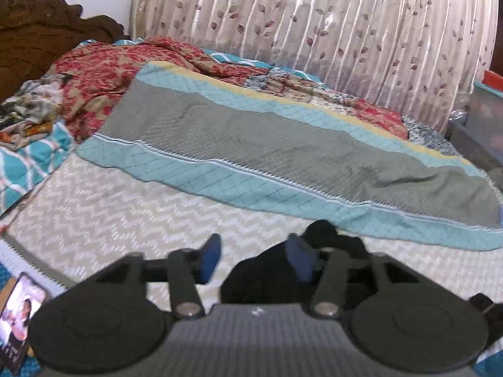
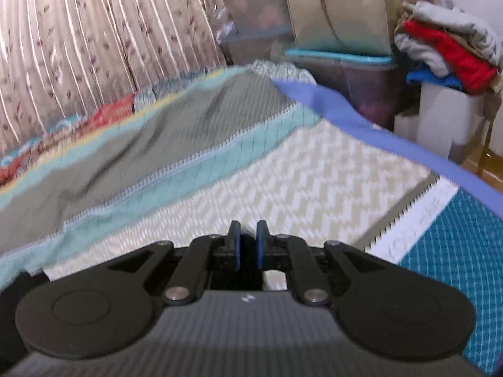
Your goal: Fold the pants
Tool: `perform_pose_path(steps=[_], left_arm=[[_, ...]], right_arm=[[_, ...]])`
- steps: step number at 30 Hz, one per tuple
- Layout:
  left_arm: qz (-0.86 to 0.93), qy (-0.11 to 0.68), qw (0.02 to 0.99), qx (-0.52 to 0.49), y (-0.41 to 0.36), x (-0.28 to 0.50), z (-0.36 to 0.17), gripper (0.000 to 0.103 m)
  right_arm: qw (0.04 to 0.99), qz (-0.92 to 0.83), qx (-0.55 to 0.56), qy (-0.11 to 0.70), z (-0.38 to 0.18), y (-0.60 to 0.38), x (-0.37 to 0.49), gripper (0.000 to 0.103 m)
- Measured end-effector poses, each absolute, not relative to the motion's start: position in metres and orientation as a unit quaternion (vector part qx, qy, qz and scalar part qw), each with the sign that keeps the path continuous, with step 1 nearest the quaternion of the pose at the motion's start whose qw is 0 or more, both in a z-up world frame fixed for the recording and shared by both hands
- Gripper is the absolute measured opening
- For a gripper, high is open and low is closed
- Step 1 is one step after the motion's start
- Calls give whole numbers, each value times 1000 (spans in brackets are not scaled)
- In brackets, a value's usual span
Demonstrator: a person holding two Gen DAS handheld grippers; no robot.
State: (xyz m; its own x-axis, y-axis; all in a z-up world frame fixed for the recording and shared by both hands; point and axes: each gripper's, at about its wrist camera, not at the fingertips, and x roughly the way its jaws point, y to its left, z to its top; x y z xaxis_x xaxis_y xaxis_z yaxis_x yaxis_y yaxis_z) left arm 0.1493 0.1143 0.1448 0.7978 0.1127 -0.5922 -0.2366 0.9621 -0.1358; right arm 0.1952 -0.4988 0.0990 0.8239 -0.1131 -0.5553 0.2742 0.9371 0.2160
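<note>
Pants (image 1: pixel 267 276), black, bunched against the open left tongs' (image 1: pixel 254 259) right finger.

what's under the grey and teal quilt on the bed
The quilt lies on a cream zigzag bedcover in front; its far edge overlaps a red floral cloth. Whatever sits beneath its middle is covered.

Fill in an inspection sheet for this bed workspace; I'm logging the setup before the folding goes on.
Surface: bed with a cream zigzag cover.
Job's things: dark garment, probably the pants, bunched by the left gripper.
Clutter: grey-teal quilt, red floral bedding, phone.
Grippers: left open, garment at its right finger; right gripper nearly closed, nothing seen between the fingers.
Cables: nothing seen.
Surroundings: leaf-print curtain, lidded storage bins, stacked clothes.
</note>
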Motion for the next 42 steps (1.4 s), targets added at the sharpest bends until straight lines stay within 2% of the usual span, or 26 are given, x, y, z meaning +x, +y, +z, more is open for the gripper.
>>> perform_pose_path(steps=[2, 4, 7, 9, 12, 14, 15, 16, 17, 18, 19, 22, 27, 29, 31, 32, 35, 37, 38, 39, 40, 42], left_arm=[[108, 315, 936, -113, 127, 131, 133, 62], [107, 341, 922, -145, 142, 119, 118, 66], [95, 381, 899, -196, 160, 112, 90, 70], [89, 397, 888, -214, 164, 117, 76, 84], [52, 410, 871, -265, 166, 131, 56, 96], [33, 419, 854, -306, 171, 146, 40, 100], [30, 424, 842, -331, 175, 155, 32, 95], [31, 427, 832, -352, 174, 162, 26, 82], [26, 438, 814, -379, 174, 172, 18, 31], [17, 456, 797, -396, 174, 179, 15, 17], [20, 461, 791, -402, 174, 182, 19, 16], [-3, 398, 845, -357, 172, 163, 77, 14], [-55, 269, 909, -312, 189, 69, 173, 10], [-46, 234, 928, -285, 197, 24, 185, 10], [-20, 235, 935, -265, 202, -9, 174, 12], [-5, 253, 930, -266, 204, -21, 157, 17], [41, 345, 890, -295, 207, -37, 93, 21], [75, 403, 859, -308, 207, -43, 55, 29], [89, 422, 844, -318, 210, -50, 38, 40], [98, 432, 831, -337, 217, -58, 26, 47], [103, 436, 820, -356, 219, -59, 18, 49], [103, 428, 807, -393, 228, -62, 11, 57]], right_arm=[[938, -113, 145, 292, 90, -502, 193, 26], [935, -128, 147, 297, 85, -508, 187, 34], [936, -135, 135, 295, 85, -515, 180, 35], [938, -132, 127, 293, 85, -515, 177, 36], [939, -127, 131, 292, 87, -509, 175, 42], [939, -111, 129, 299, 84, -505, 178, 44], [939, -104, 123, 303, 82, -501, 180, 44], [939, -100, 115, 307, 80, -496, 183, 46], [939, -99, 110, 310, 78, -493, 186, 47], [939, -98, 106, 313, 77, -490, 189, 47], [939, -96, 102, 315, 75, -487, 193, 47], [939, -102, 95, 313, 78, -487, 201, 47], [946, -104, 88, 293, 87, -496, 207, 47], [948, -99, 83, 289, 90, -498, 209, 47], [949, -92, 82, 292, 90, -497, 211, 47], [948, -84, 83, 296, 88, -496, 211, 47], [944, -46, 80, 316, 81, -483, 211, 47], [943, -4, 60, 328, 75, -466, 208, 51], [942, 16, 46, 333, 71, -455, 207, 58], [940, 37, 28, 339, 67, -443, 205, 62], [937, 56, 5, 345, 63, -431, 206, 68], [933, 70, -41, 349, 54, -405, 209, 69]])
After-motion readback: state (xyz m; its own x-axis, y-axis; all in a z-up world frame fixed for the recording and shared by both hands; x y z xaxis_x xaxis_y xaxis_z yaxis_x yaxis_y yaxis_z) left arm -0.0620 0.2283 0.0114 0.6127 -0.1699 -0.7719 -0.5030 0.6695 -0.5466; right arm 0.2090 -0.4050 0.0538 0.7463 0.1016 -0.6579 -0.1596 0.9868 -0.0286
